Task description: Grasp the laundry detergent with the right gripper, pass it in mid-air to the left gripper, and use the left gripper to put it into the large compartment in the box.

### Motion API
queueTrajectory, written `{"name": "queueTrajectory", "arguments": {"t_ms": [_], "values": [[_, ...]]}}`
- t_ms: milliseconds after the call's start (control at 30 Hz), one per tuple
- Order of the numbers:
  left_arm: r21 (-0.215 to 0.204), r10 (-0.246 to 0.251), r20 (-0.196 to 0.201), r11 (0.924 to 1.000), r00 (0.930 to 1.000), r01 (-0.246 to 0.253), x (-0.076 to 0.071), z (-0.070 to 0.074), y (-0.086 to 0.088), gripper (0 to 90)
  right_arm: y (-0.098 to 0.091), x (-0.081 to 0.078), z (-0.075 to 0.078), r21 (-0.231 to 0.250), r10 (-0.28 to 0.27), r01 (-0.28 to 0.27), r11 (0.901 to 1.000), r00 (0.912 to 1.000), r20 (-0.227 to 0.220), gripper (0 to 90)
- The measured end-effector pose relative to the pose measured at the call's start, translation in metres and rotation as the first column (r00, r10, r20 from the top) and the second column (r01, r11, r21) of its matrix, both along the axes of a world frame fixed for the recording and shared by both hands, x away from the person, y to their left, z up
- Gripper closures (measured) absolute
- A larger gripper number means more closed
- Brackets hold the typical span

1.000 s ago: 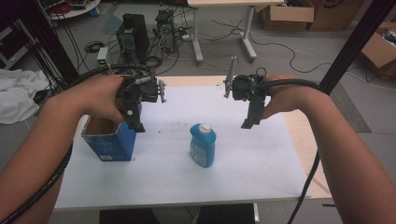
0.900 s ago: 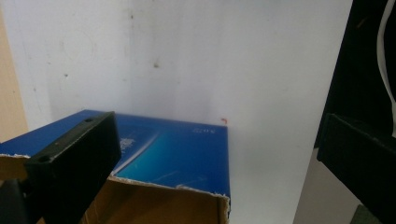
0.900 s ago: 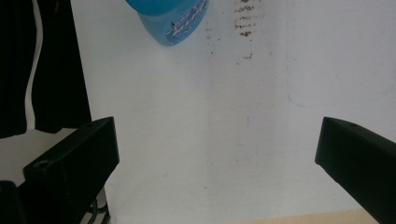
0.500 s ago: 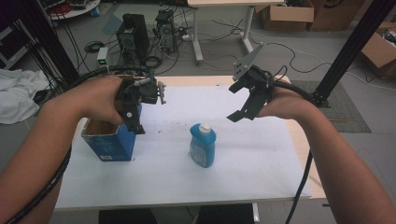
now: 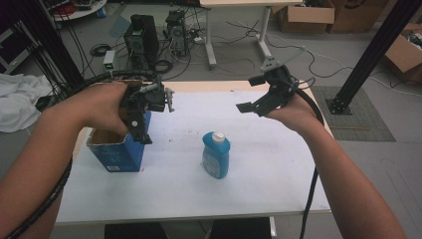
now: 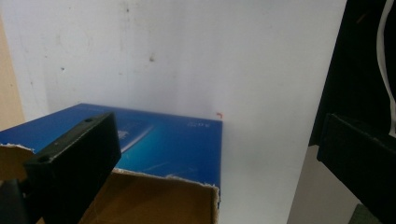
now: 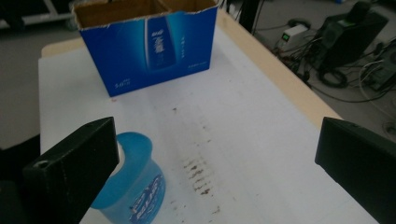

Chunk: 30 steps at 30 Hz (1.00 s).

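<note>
An open-topped blue carton [image 5: 115, 150] stands at the table's left; its torn rim and brown inside [image 6: 154, 196] lie below my left gripper [image 6: 217, 156]. That left gripper [image 5: 141, 130] points down over the carton's right edge, jaws wide apart and holding nothing. A blue bottle [image 5: 216, 155] with a white cap stands upright mid-table. My right gripper [image 5: 250, 93] hovers behind and to the right of it, turned leftward and open. In the right gripper view the bottle [image 7: 135, 186] sits beside the left jaw, the carton [image 7: 149, 42] beyond it, and the right gripper [image 7: 215, 172] is empty.
A white sheet [image 5: 278, 164] covers the table, with dark smudges [image 7: 198, 175] on it. Behind the table stand computer towers [image 5: 142, 35] and tangled cables. A black frame post [image 5: 378, 45] rises at the right; white cloth [image 5: 17, 102] lies at the left.
My right gripper swung from pointing down to pointing left and lifted a little toward the table's back. The left gripper, carton and bottle stayed put.
</note>
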<state>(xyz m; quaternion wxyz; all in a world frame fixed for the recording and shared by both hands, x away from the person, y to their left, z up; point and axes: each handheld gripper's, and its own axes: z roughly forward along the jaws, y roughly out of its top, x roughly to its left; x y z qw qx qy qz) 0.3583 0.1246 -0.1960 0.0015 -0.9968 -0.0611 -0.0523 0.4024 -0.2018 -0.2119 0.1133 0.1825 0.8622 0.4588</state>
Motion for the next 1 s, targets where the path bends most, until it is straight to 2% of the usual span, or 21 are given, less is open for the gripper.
{"name": "queueTrajectory", "arguments": {"t_ms": [100,167,233,333,400,467,500,567,767,933,967,1000], "values": [[-0.002,0.001,0.001,1.0,1.0,-0.001,0.0,0.0,0.003,0.1,-0.02,-0.004,-0.004,0.059,-0.04,0.039,0.9975,0.9992,0.007,0.0],[-0.003,-0.002,0.001,1.0,1.0,0.002,0.001,-0.001,0.004,0.1,-0.033,-0.009,-0.008,0.079,-0.06,0.059,0.9951,0.9982,0.009,0.0],[-0.005,-0.004,-0.001,1.0,1.0,0.004,0.001,-0.001,0.004,0.1,-0.051,-0.021,-0.016,0.109,-0.08,0.078,0.991,0.9967,0.013,0.0],[-0.008,-0.008,0.0,0.9999,1.0,0.008,0.002,-0.003,0.004,0.1,-0.061,-0.031,-0.022,0.12,-0.095,0.091,0.9886,0.9949,0.033,0.0],[-0.007,-0.01,-0.002,0.9999,0.9999,0.01,0.003,-0.004,0.004,0.1,-0.068,-0.041,-0.029,0.132,-0.099,0.094,0.9868,0.9946,0.029,0.0],[-0.013,-0.014,-0.002,0.9998,0.9999,0.014,0.003,-0.005,0.003,0.1,-0.075,-0.051,-0.037,0.147,-0.1,0.095,0.9846,0.9946,0.027,0.0],[-0.012,-0.016,-0.005,0.9998,0.9999,0.016,0.003,-0.006,0.003,0.1,-0.079,-0.063,-0.045,0.151,-0.112,0.106,0.9828,0.9933,0.03,0.0],[-0.013,-0.023,-0.006,0.9997,0.9997,0.022,0.003,-0.007,0.003,0.1,-0.081,-0.068,-0.051,0.157,-0.108,0.103,0.9823,0.9939,0.025,0.0],[-0.013,-0.023,-0.006,0.9997,0.9997,0.023,0.005,-0.008,0.002,0.1,-0.083,-0.097,-0.092,0.163,-0.119,0.118,0.9796,0.9929,-0.005,0.0],[-0.011,-0.026,-0.003,0.9996,0.9997,0.026,0.003,-0.008,0.001,0.1,-0.071,-0.111,-0.124,0.166,-0.114,0.116,0.9793,0.9932,-0.025,0.0],[-0.017,-0.026,-0.001,0.9995,0.9997,0.026,0.002,-0.008,0.001,0.1,-0.063,-0.113,-0.135,0.17,-0.103,0.107,0.9797,0.9941,-0.033,0.0],[-0.015,-0.027,0.0,0.9995,0.9996,0.027,0.002,-0.007,0.001,0.1,-0.063,-0.113,-0.135,0.17,-0.103,0.107,0.9797,0.9941,-0.033,0.0]]}}
